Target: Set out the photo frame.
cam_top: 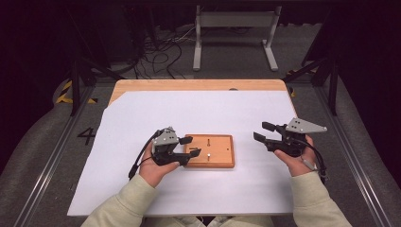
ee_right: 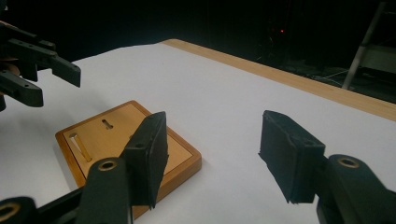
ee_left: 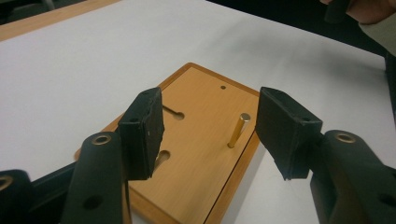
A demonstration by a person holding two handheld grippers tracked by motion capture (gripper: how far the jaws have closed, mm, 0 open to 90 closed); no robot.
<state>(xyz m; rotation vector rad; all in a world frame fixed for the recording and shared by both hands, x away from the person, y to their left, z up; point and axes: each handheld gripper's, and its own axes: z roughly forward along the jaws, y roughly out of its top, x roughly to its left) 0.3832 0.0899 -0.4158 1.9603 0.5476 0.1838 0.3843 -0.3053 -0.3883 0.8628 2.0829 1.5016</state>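
Note:
A wooden board [cam_top: 222, 161] with a raised rim lies at the middle of the white sheet. A brass peg [ee_left: 238, 130] stands upright in it, beside two keyhole slots [ee_left: 173, 113]. My left gripper [cam_top: 190, 147] hovers open over the board's left end, and its jaws [ee_left: 210, 100] frame the peg and slots without touching them. My right gripper [cam_top: 263, 132] is held open to the right of the board, apart from it, with nothing between its jaws [ee_right: 215, 123]. The right gripper view shows the board [ee_right: 182, 154], the peg [ee_right: 80, 147] and the left gripper [ee_right: 56, 86] beyond it.
A white sheet [cam_top: 198, 109] covers most of the wooden table [cam_top: 189, 85]. Beyond the far edge are floor cables [cam_top: 161, 52] and a white metal stand [cam_top: 234, 28]. The person's sleeves [cam_top: 127, 203] come in at the near edge.

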